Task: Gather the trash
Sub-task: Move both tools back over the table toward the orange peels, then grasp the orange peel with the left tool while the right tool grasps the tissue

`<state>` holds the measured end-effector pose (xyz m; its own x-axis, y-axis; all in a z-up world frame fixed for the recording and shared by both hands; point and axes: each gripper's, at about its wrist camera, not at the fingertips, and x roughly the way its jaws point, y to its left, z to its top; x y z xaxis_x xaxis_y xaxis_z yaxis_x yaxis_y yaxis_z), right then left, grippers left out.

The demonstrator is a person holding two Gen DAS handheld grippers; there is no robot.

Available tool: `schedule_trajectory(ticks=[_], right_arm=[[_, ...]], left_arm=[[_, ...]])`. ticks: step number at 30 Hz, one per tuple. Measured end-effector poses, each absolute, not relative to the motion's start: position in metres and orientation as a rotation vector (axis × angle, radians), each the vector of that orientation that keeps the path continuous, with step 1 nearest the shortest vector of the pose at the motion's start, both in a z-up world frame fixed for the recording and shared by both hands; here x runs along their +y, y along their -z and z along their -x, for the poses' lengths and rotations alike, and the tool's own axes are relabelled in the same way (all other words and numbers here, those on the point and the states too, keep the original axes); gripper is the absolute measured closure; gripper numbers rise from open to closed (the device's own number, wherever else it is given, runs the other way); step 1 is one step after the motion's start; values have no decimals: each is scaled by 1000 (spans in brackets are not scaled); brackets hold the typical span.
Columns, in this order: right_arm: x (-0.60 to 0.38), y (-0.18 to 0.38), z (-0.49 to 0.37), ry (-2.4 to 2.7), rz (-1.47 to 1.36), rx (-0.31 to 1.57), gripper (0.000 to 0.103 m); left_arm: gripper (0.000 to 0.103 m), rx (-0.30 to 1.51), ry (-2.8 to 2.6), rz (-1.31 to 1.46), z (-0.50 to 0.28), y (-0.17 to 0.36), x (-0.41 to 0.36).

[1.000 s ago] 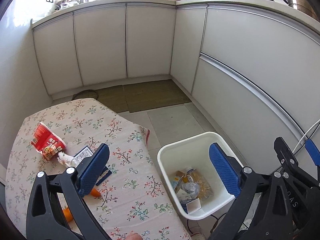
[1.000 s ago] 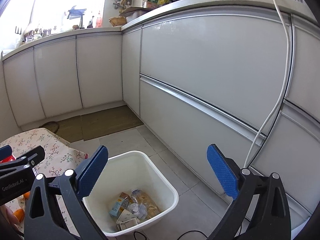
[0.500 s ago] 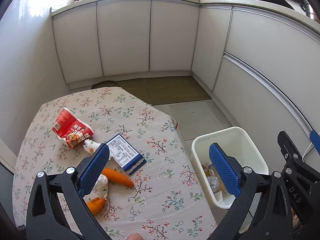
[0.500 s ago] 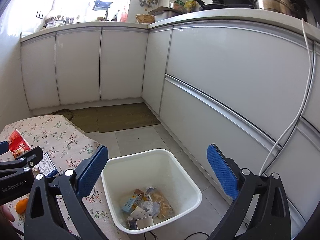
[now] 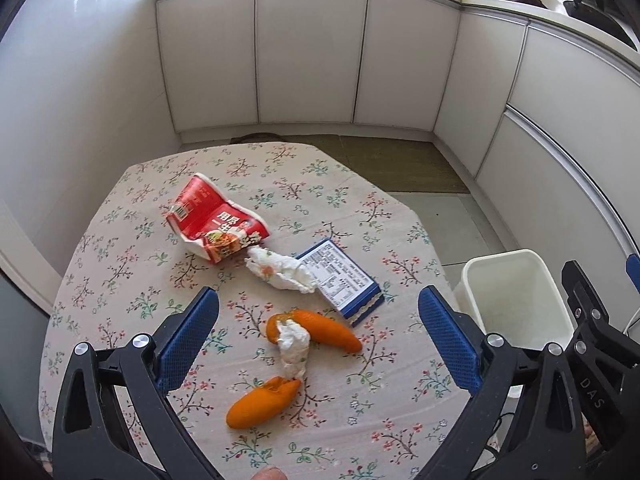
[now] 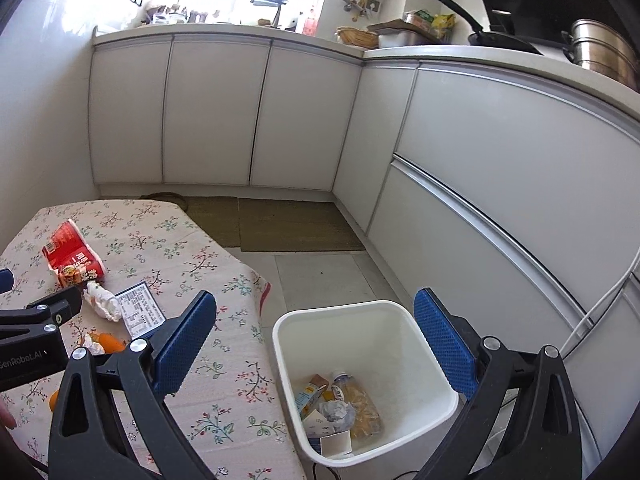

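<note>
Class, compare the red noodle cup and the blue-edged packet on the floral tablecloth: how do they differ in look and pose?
The red noodle cup is crushed and bulky, lying on its side; the blue-edged packet lies flat and keeps its rectangular shape. The cup shows red printing with a food picture; the packet shows a white panel of small print. The cup lies farther from the white bin; the packet lies nearer it. Both touch the same crumpled tissue.

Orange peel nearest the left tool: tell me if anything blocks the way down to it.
Nothing visible does. The left tool hangs open above the table, and the near orange peel lies bare on the cloth. A crumpled tissue lies just beyond it, against its far end.
</note>
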<state>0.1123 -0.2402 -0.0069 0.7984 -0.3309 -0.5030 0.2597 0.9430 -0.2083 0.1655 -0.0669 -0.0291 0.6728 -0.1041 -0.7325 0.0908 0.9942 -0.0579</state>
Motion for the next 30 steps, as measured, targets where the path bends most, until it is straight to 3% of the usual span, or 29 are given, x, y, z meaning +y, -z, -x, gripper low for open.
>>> schedule_trajectory(ticks=[17, 24, 27, 30], right_arm=[[-198, 37, -144, 206, 159, 715, 7], [-191, 55, -161, 103, 149, 827, 7], [-186, 63, -169, 17, 112, 879, 7], [-177, 70, -175, -70, 66, 925, 7]], left_arm=[[8, 1252, 257, -104, -189, 137, -14], [39, 1309, 376, -223, -177, 159, -30], [70, 1301, 399, -231, -173, 156, -27], [81, 1300, 418, -197, -167, 151, -17]])
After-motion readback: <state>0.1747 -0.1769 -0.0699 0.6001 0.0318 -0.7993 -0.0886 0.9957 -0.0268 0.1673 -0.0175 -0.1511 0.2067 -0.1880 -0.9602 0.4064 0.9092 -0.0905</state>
